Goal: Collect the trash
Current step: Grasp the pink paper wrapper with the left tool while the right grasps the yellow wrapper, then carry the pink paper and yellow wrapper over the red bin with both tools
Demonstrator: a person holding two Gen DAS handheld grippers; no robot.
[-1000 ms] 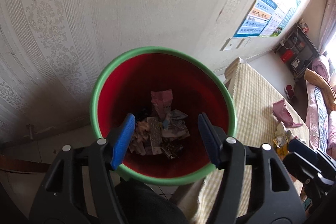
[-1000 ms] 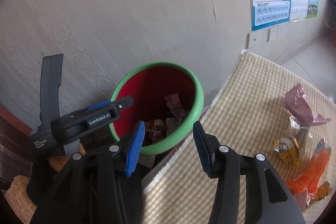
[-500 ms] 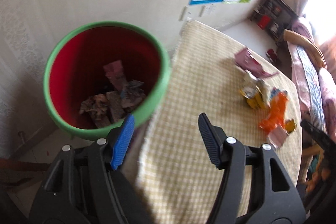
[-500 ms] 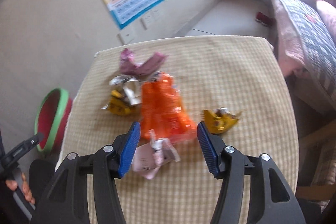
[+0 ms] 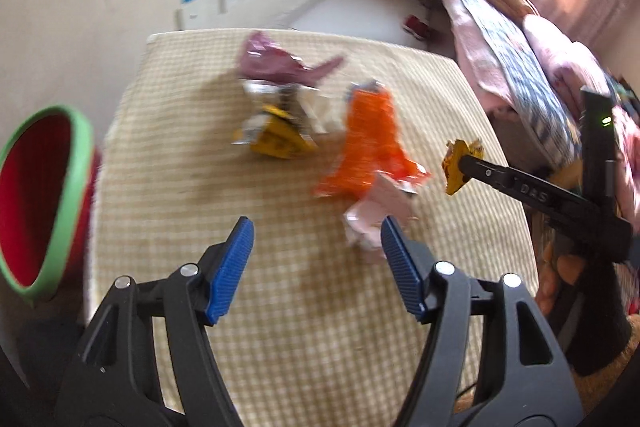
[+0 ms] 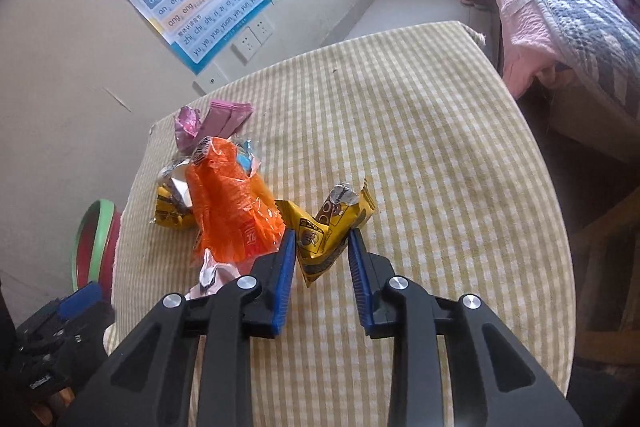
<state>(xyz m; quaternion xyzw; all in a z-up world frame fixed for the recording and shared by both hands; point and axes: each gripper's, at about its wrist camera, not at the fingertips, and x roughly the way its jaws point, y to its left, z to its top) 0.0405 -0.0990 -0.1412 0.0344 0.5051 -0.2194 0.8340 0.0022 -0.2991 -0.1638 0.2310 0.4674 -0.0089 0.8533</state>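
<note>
Yellow wrapper [image 6: 329, 235] sits between the right gripper's [image 6: 322, 281] jaws, which have just been closing around it, on the checked tablecloth [image 6: 420, 155]. An orange bag [image 6: 230, 203] lies just beside. The left gripper [image 5: 316, 267] hovers open over the cloth; the bin [image 5: 40, 195] stands off the table's edge.

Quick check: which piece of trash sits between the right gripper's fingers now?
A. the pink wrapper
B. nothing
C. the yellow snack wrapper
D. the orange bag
C: the right gripper straddles the yellow snack wrapper, its jaws having just been closing around it; the orange bag lies beside its left finger.
</note>
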